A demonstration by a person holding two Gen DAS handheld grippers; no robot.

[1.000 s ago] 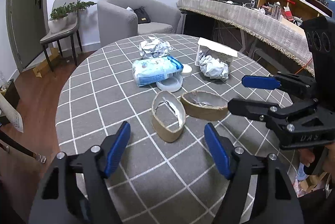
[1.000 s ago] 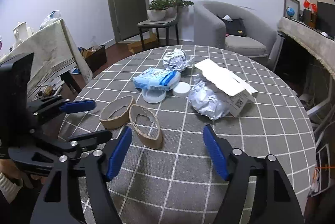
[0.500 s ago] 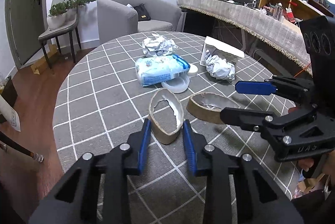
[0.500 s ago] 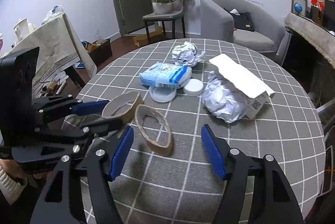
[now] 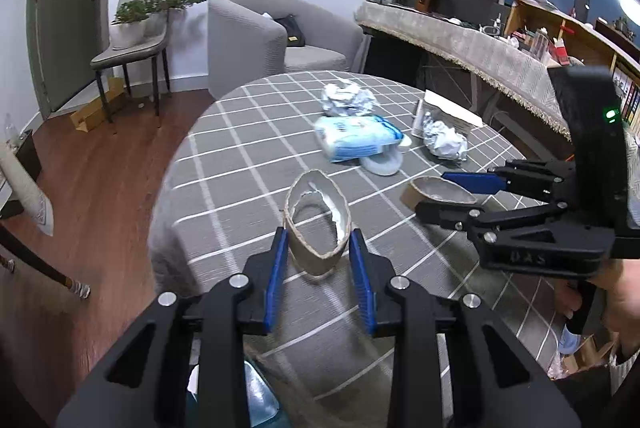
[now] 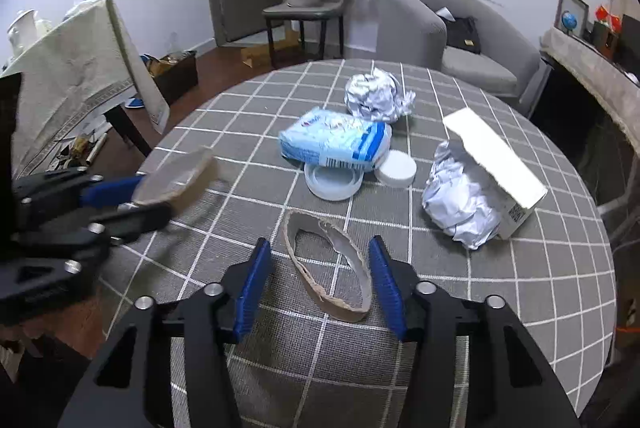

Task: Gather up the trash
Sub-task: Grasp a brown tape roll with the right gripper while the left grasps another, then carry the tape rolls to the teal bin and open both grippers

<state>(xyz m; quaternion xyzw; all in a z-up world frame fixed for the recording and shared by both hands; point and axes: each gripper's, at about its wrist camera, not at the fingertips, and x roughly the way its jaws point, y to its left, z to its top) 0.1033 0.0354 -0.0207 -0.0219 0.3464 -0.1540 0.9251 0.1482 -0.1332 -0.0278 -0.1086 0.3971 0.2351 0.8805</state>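
Two flattened brown cardboard tape rings are in play. My left gripper (image 5: 318, 254) is shut on one cardboard ring (image 5: 318, 220) and holds it lifted off the round table (image 5: 224, 168); the same ring shows blurred in the right wrist view (image 6: 176, 182). My right gripper (image 6: 318, 268) is partly closed around the second cardboard ring (image 6: 328, 268), which lies on the table; its pads are close to the ring but a gap shows. That ring appears between the right fingers in the left wrist view (image 5: 438, 192).
Farther back on the table lie a blue wipes pack (image 6: 336, 142), two white lids (image 6: 334, 182), a crumpled foil ball (image 6: 376, 94), and a white box (image 6: 494, 148) with crumpled foil (image 6: 460, 200). A grey armchair (image 5: 276, 36) and a chair with a plant (image 5: 132, 40) stand beyond.
My left gripper closed on the near cardboard ring and lifted it toward the table's left edge. My right gripper moved forward and narrowed around the other ring.
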